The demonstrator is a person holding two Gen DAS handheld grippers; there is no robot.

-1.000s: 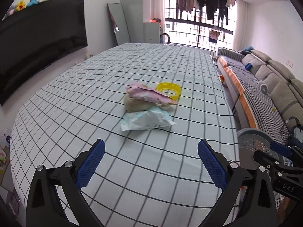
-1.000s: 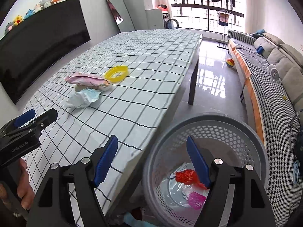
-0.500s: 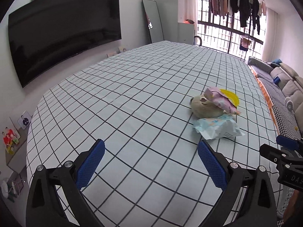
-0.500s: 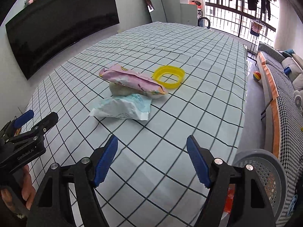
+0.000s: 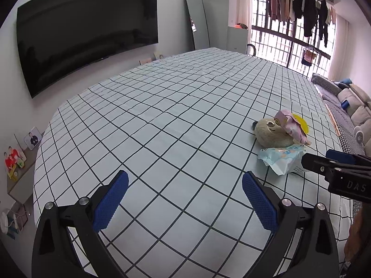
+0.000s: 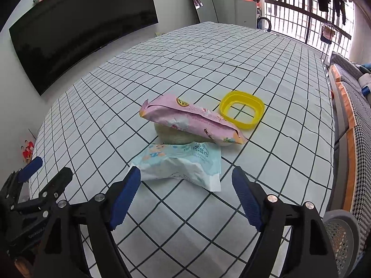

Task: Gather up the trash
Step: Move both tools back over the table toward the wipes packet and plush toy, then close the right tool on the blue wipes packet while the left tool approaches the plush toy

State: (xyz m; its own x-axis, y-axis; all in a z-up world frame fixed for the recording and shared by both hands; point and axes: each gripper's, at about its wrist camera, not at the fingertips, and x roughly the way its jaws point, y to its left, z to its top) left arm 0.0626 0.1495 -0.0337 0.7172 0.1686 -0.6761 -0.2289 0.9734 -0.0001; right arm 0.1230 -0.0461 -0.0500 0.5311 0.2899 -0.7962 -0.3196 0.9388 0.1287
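Two grippers hang over the checked table [image 6: 208, 46], both with jaws spread wide and holding nothing: the right gripper [image 6: 185, 192] has the pale blue wipes pack [image 6: 183, 164] lying just ahead between its fingers, the pink wrapper [image 6: 192, 120] propped on a plush toy [image 5: 271, 132] beyond it, and the yellow ring [image 6: 242, 110] farther off to its right. The left gripper [image 5: 184, 199] points at bare cloth, the trash well off to its right. It looks like the reach for the next piece; the right one needs to ease forward and down, then close on the pack and carry it to the grey basket [image 6: 340, 234] low on its right.
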